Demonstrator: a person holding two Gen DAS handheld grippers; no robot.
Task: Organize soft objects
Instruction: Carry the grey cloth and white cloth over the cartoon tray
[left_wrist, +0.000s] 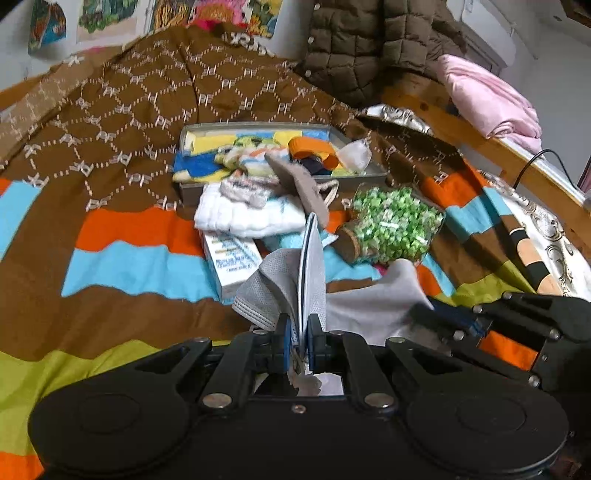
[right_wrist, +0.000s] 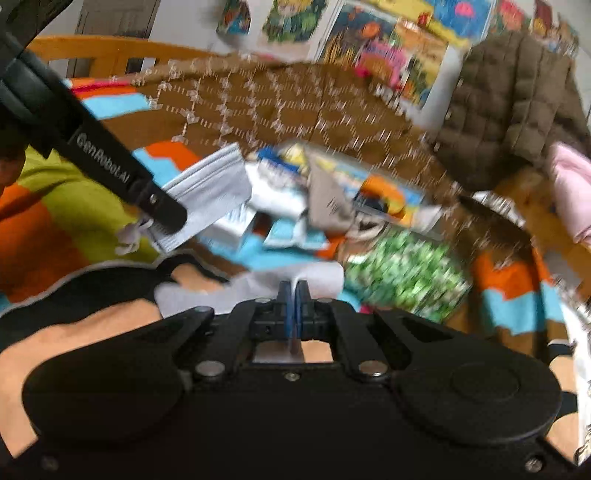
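Grey cloth (left_wrist: 280, 284) is pinched at its edge by the closed left gripper (left_wrist: 299, 341) above the bedspread (left_wrist: 110, 155). The right gripper (right_wrist: 294, 308) is closed on another grey fold (right_wrist: 258, 284). Light, limp; best held by hems.

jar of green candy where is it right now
In the left wrist view the jar of green candy lies on its side on the blanket, right of centre, just in front of the tray and right of the folded white towel.

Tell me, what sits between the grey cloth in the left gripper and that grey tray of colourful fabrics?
In the left wrist view, a folded white towel and a white box lie between the grey cloth and the tray.
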